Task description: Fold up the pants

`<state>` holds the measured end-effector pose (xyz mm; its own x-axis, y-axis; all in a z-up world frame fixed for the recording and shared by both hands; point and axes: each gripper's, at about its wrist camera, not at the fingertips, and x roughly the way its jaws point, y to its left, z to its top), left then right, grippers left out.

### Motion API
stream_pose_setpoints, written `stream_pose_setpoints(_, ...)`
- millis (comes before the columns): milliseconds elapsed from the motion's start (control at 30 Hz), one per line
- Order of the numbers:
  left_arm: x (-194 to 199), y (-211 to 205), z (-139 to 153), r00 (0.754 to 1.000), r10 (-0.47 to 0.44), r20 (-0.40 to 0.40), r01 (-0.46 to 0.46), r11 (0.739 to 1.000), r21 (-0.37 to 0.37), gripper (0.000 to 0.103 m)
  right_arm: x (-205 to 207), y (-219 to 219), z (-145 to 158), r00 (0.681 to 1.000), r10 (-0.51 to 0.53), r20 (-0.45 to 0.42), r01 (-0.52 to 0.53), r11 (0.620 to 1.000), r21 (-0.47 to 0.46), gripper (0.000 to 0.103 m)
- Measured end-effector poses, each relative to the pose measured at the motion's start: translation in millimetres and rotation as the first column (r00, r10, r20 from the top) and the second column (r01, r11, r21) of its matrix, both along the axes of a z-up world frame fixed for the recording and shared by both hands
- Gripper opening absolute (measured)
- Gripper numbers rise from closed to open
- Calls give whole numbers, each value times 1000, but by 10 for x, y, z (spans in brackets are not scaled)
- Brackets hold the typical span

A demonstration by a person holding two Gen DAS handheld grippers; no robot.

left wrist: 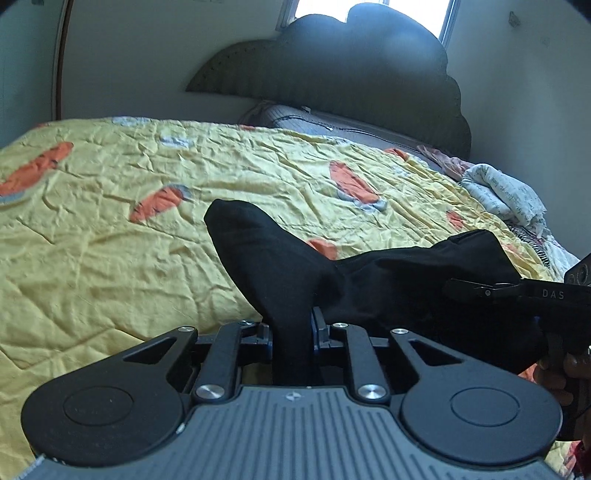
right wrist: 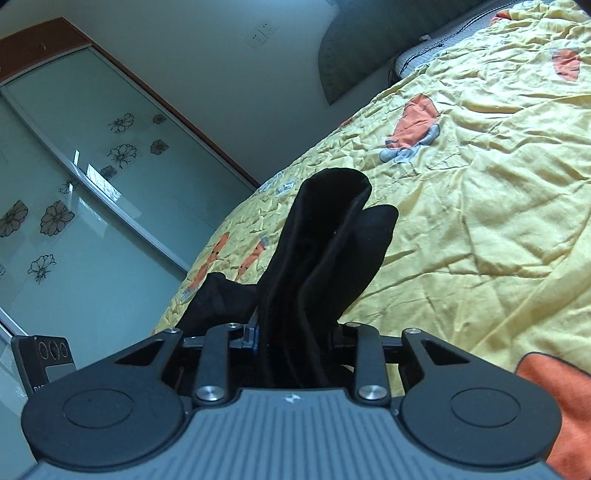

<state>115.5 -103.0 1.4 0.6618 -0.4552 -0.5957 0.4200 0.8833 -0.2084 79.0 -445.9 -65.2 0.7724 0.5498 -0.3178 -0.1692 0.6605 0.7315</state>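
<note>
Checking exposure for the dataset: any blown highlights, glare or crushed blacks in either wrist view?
Left wrist view: the window is blown out white and the headboard below it is dark and soft; the black pants show almost no fold detail. Right wrist view: bright reflections on the glass wardrobe door; the pants are equally crushed.

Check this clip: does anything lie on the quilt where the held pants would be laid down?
Nothing visible. Both the left gripper and right gripper clamp the black pants, and the yellow quilt ahead is bare.
</note>
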Motion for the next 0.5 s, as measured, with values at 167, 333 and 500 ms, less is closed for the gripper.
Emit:
stream_pose_setpoints(167, 30, 108, 86, 999, 33, 25, -34, 998, 44, 20, 89, 168, 61, 1000, 13, 8, -13, 1000, -4, 28)
stream_pose_setpoints(333, 96, 223, 172, 996, 63, 61, -68, 994, 83, 20, 227, 383, 133, 999, 34, 21, -33, 999, -20, 28)
stream_pose_setpoints(500, 205, 365, 261, 991, 93, 96, -102, 990, 101, 20, 392, 563, 218, 998, 42, 38, -41, 999, -23, 28)
